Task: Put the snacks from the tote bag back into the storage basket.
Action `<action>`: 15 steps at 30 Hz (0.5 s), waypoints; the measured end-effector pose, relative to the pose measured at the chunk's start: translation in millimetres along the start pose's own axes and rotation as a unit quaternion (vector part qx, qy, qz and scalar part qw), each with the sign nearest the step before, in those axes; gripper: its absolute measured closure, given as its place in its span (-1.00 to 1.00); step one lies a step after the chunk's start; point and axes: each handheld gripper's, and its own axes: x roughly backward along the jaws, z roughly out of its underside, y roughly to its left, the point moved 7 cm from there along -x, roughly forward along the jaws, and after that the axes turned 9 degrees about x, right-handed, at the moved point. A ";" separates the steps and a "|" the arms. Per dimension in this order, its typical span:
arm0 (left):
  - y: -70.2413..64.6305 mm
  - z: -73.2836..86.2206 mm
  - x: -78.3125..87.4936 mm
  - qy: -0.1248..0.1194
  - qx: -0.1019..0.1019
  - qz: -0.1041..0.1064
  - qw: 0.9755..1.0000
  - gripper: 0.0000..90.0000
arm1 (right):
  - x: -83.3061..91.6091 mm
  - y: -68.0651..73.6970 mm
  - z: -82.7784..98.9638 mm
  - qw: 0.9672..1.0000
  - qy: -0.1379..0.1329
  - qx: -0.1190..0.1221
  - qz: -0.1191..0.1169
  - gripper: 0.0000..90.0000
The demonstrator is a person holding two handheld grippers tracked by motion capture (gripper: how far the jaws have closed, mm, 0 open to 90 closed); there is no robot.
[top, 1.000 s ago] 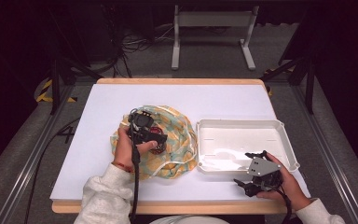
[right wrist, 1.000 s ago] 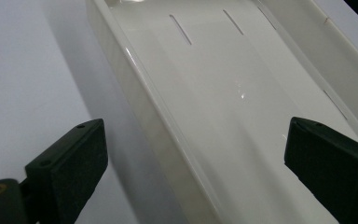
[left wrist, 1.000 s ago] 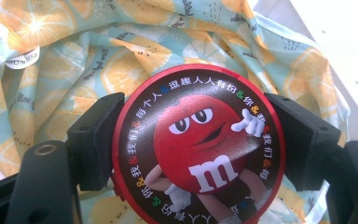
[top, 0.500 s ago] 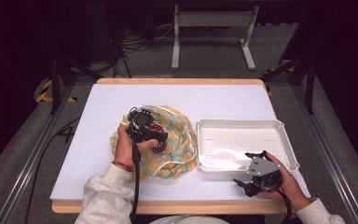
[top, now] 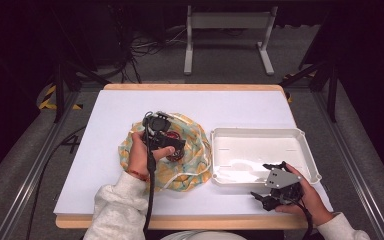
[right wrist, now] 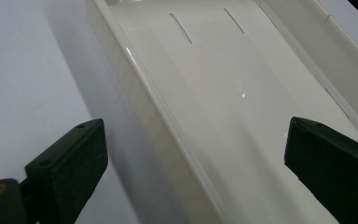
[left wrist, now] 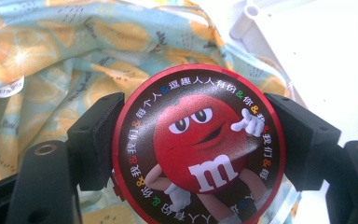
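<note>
A round red tin [left wrist: 198, 147] with a red candy character on its lid sits between the two black jaws of my left gripper [left wrist: 193, 140], which is shut on it. Seen from above, that gripper [top: 172, 147] holds the tin [top: 174, 151] over a yellow and light-blue lemon-print cloth bag [top: 190, 165] lying in the middle of the table. My right gripper [top: 269, 184] rests at the near right edge, beside the front rim of a white plastic tray [top: 220, 155]. Its jaws stand wide open with the tray's near wall [right wrist: 168, 140] between them, untouched.
The white tabletop [top: 110, 125] has room to the left and behind the bag. The tray's inside [right wrist: 242, 84] is bare. Beyond the table are dark floor, cables and a metal stand [top: 227, 30].
My left gripper with the tin has shifted slightly over the bag. The right gripper has stayed put.
</note>
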 end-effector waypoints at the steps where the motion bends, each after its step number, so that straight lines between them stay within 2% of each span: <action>1: -1.0 -0.7 0.0 -0.001 0.001 -0.001 1.000 -0.43 | 0.0 0.0 -0.1 1.000 0.000 -0.001 0.001 -0.85; 9: -13.2 -10.1 5.0 -0.004 -0.009 -0.002 1.000 -0.43 | 0.6 -0.3 -0.4 1.000 -0.002 -0.001 0.002 -0.85; 15: -27.2 -19.4 8.0 -0.005 -0.026 0.001 1.000 -0.43 | 0.6 0.3 -0.5 1.000 0.000 -0.002 0.001 -0.85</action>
